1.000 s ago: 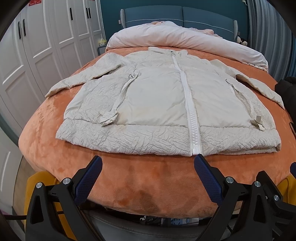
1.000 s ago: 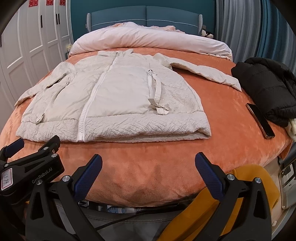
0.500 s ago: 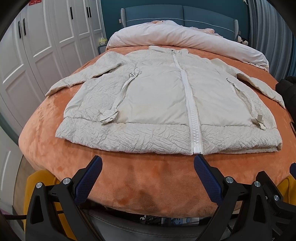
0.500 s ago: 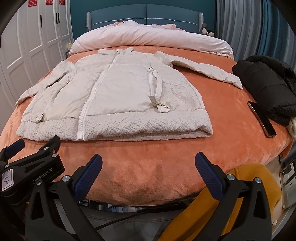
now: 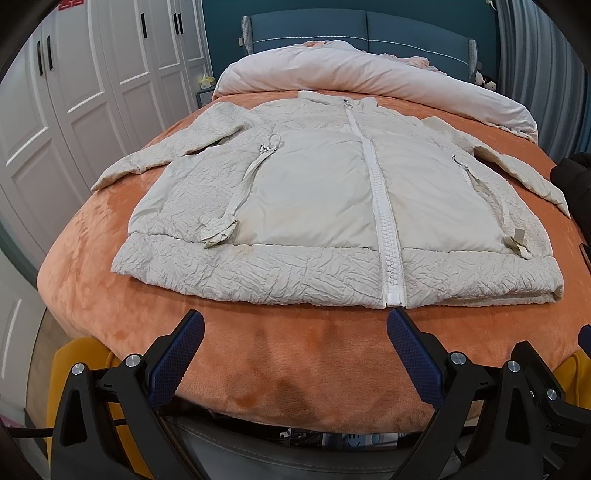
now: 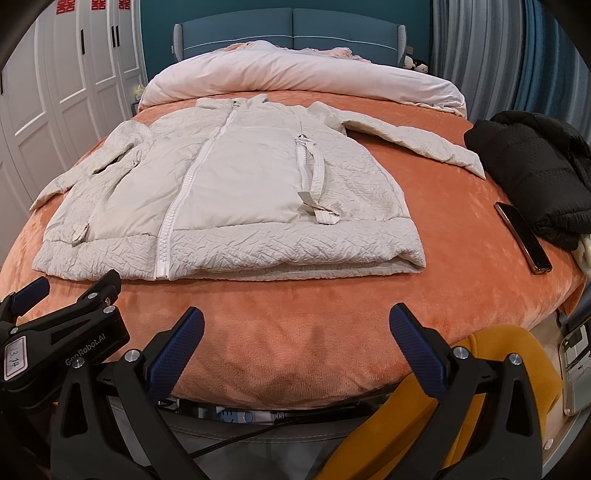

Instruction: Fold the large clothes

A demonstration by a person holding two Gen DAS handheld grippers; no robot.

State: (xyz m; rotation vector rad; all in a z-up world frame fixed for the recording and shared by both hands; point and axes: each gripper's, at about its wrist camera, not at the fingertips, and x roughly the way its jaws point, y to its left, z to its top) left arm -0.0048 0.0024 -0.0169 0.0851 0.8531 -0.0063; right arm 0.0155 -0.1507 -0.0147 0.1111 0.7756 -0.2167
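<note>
Left wrist view puts the left tool (image 5: 295, 347) at the foot of the bed, its two blue-padded fingers (image 5: 176, 360) spread wide with nothing between them, poised over the orange blanket (image 5: 280, 354) just short of the hem of the cream jacket (image 5: 332, 192). The tip of the right-hand finger sits close to the bottom end of the white zipper (image 5: 380, 206), though it is not touching it. Beyond the tool, the jacket lies flat and face up on the blanket, zipped shut, collar toward the headboard, both sleeves stretched out to the sides, with a loose strap (image 5: 236, 199) lying across its left front panel. In the right wrist view, the right tool (image 6: 295, 349) is likewise wide open and holds nothing, hovering over bare blanket (image 6: 295, 325) nearer the jacket's (image 6: 236, 192) right hem corner, which lies a little ahead of it. The left tool (image 6: 62, 332) shows at the lower left of this view, beside the right one and close to the hem. Farther out, a dark phone (image 6: 522, 236) rests on the blanket to the right of the jacket, well apart from it, just beside a crumpled black jacket (image 6: 532, 173). A pale pink duvet (image 6: 303, 74) is rolled across the head of the bed in front of a blue headboard (image 6: 291, 26), and white wardrobe doors (image 5: 85, 81) stand along the left side of the room.
</note>
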